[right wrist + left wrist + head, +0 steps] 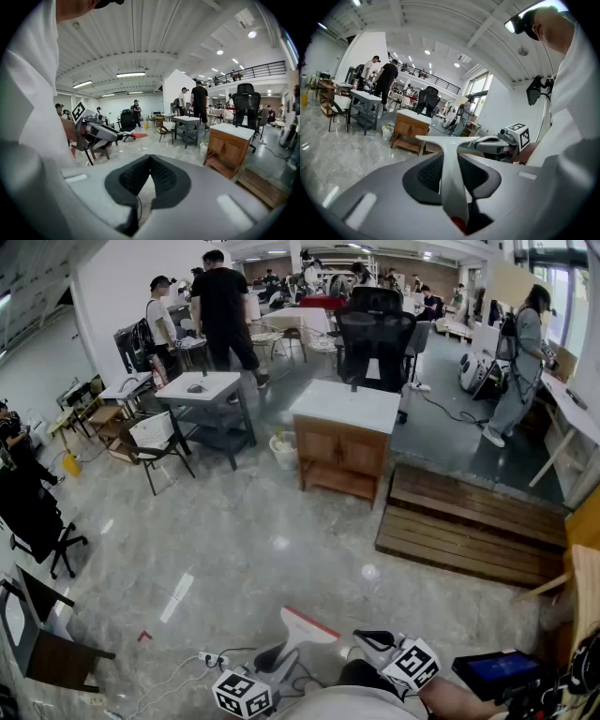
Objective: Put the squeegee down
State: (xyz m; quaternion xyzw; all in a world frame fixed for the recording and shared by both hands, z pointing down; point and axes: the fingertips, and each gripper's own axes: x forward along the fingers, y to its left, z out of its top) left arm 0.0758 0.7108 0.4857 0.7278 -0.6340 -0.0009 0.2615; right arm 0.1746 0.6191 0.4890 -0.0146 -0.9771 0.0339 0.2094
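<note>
The squeegee [302,635] has a white handle and a blade with a red edge, and it is held above the floor in front of me. My left gripper [273,662] is shut on its handle. In the left gripper view the squeegee [452,180] runs up between the dark pads [429,173], its blade crosswise at the top. My right gripper [373,640] is just to the right of the squeegee, apart from it. In the right gripper view its jaws [149,162] are shut on nothing; the left gripper [96,131] and the red squeegee blade [137,135] show at the left.
A wooden cabinet [342,442] with a white top stands ahead, and a wooden pallet [469,526] lies to its right. Cables and a power strip [211,659] are on the floor near my feet. A grey table [202,395], chairs and several people are further back.
</note>
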